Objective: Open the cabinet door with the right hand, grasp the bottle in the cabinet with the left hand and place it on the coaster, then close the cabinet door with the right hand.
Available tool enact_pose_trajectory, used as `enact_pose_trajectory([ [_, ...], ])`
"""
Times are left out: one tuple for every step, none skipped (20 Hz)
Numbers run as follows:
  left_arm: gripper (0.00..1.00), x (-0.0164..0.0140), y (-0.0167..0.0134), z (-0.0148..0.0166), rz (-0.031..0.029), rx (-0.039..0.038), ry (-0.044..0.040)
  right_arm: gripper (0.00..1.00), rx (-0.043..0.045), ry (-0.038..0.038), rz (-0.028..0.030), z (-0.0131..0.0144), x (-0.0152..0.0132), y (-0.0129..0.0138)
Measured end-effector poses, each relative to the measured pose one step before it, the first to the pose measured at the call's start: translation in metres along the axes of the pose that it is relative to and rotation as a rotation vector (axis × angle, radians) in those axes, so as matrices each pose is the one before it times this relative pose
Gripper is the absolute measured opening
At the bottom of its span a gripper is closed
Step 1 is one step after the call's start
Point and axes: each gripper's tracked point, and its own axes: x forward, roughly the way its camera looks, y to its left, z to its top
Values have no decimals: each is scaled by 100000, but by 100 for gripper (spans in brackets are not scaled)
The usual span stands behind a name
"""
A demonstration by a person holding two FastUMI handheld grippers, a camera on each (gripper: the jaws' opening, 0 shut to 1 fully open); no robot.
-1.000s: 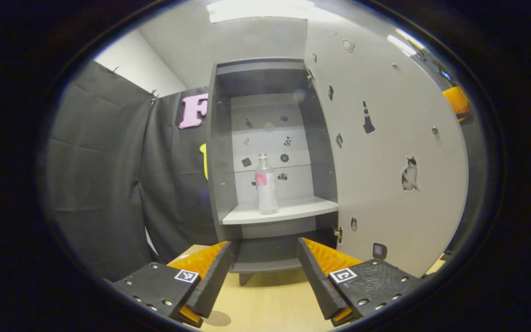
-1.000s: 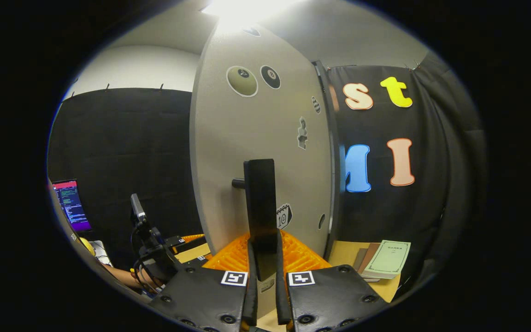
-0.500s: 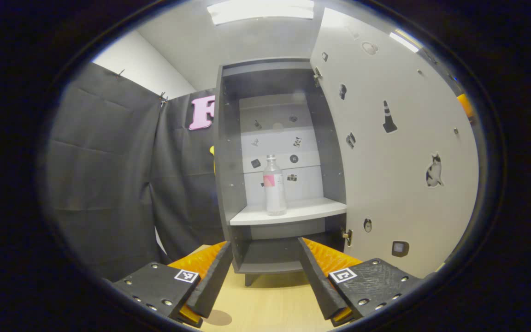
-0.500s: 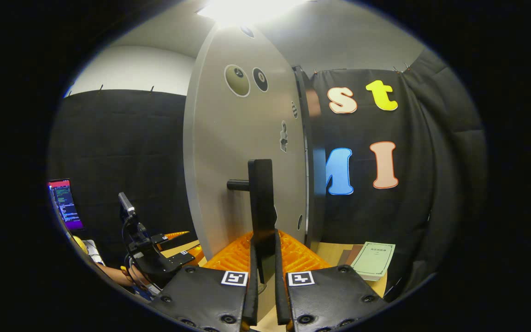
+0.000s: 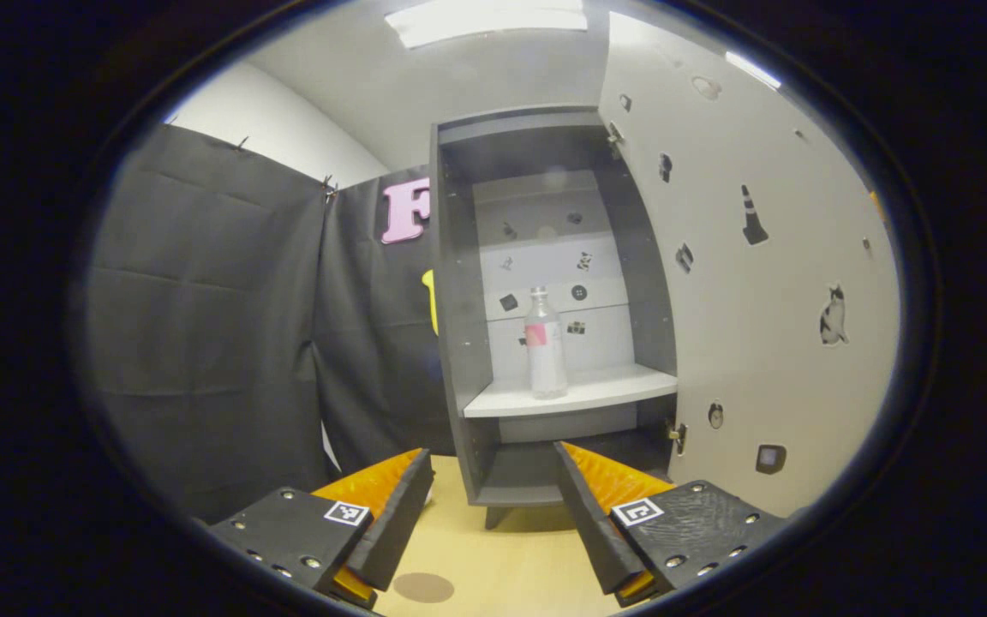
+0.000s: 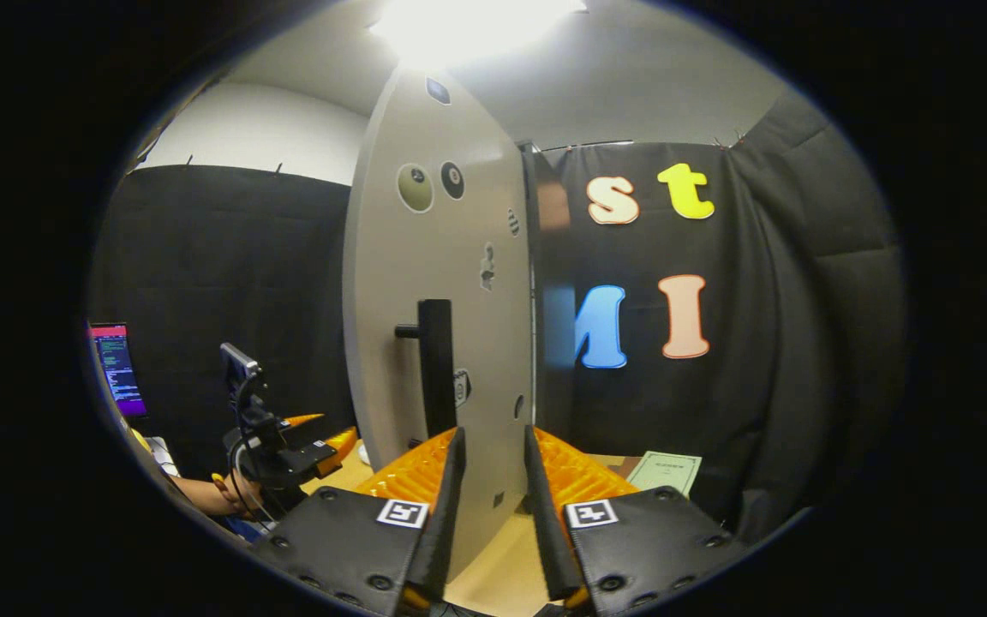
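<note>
My right gripper (image 6: 493, 446): fingers apart, holding nothing, black bar handle (image 6: 436, 367) just ahead. Left gripper (image 5: 493, 467) wide apart, empty. Clear plastic bottle (image 5: 545, 355) upright on grey cabinet's (image 5: 459, 343) white shelf (image 5: 579, 396), front-centre.

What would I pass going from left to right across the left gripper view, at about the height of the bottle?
Black cloth wall → dark side panel of the cabinet → bottle standing on the pale shelf → open cabinet door with its cat sticker.
</note>
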Motion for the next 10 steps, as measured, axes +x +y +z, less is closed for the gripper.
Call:
enact_pose_trajectory([
  [85, 237, 414, -172, 486, 577, 25, 62, -407, -342, -3432, -117, 8, -547],
  [86, 507, 697, -169, 806, 854, 2, 83, -1238, -707, -4899, 168, 96, -1131],
  [87, 459, 708, -285, 472, 715, 71, 99, -1491, -321, -5324, -315, -52, -1172],
  [87, 696, 684, -549, 743, 396, 332, 95, -928, 127, -4532, -111, 34, -939],
  [85, 742, 795, -599, 751, 203, 946, 99, -311, 267, -3955, -299, -63, -641],
  [85, 917, 800, -769, 565, -233, 1358, 99, 340, 372, -3743, -244, -2, -511],
  [85, 1003, 836, -590, 109, -677, 1083, 99, 906, 261, -3113, -226, -16, -291],
  [86, 803, 873, -645, -39, -917, 798, 99, 1630, 195, -2855, -130, 74, -213],
  [86, 1050, 1037, -506, -4, -855, 494, 99, 2177, -192, -2491, -21, 493, -52],
  [85, 1371, 1027, -628, 26, -859, 727, 99, 2211, -483, -2519, 75, 303, -41],
])
